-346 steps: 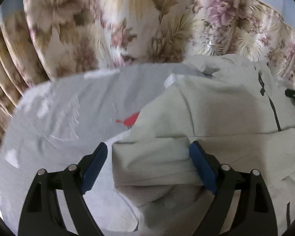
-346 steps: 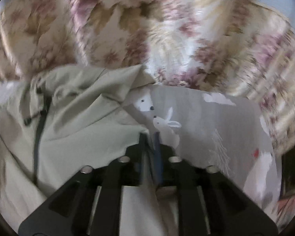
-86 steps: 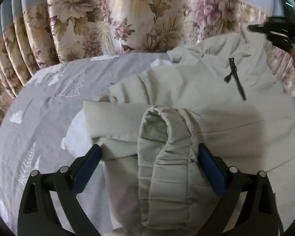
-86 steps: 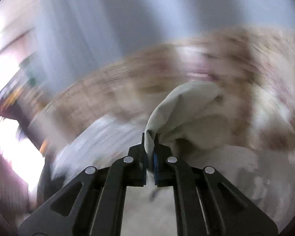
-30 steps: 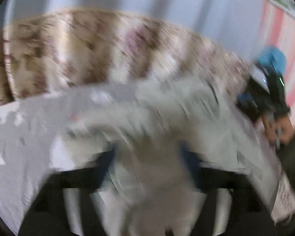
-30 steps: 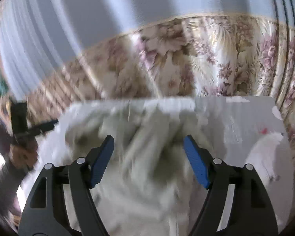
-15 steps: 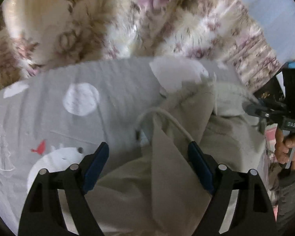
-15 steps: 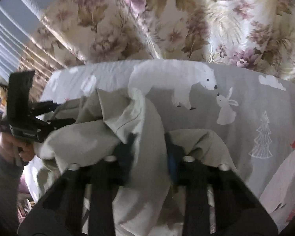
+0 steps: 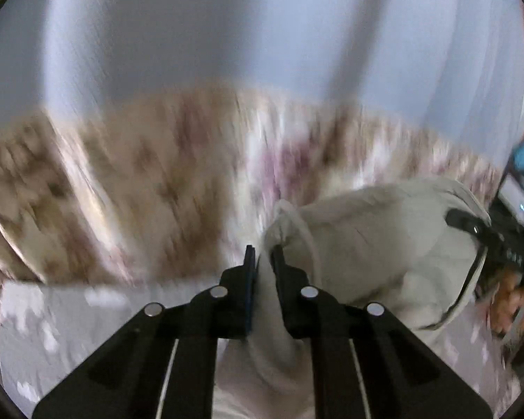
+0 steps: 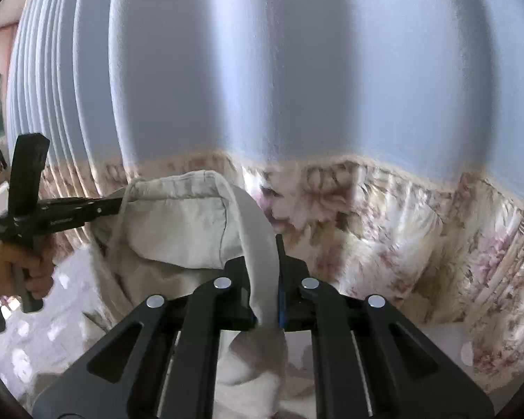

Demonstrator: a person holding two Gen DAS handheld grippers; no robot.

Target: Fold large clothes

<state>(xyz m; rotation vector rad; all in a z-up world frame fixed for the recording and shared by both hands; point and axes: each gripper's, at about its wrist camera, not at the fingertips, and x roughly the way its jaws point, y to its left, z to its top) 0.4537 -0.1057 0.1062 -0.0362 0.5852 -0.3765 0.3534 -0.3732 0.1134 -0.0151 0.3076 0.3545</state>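
The pale grey-green jacket (image 10: 178,223) hangs lifted above the bed (image 10: 35,342), stretched between the two grippers in front of the curtain (image 10: 297,87). The left gripper (image 9: 263,262) has its jaws clenched on a fold of the jacket (image 9: 377,244); cloth fills the narrow slot between them and spills down out of the frame. In the left wrist view the curtain's floral lower band (image 9: 139,192) and the grey bedsheet (image 9: 70,314) are smeared by motion, so their patterns are hard to read.

The right gripper (image 10: 267,279) likewise has its jaws clamped on a strip of the jacket's edge, which arcs up and over toward the left gripper (image 10: 118,204), seen side-on at the jacket's far corner. The person's left hand (image 10: 14,262) grips that handle. In the left wrist view the right hand (image 9: 517,296) is cut off at the jacket's right side, half hidden behind dark gripper parts. The jacket's lower part is hidden below both grippers.
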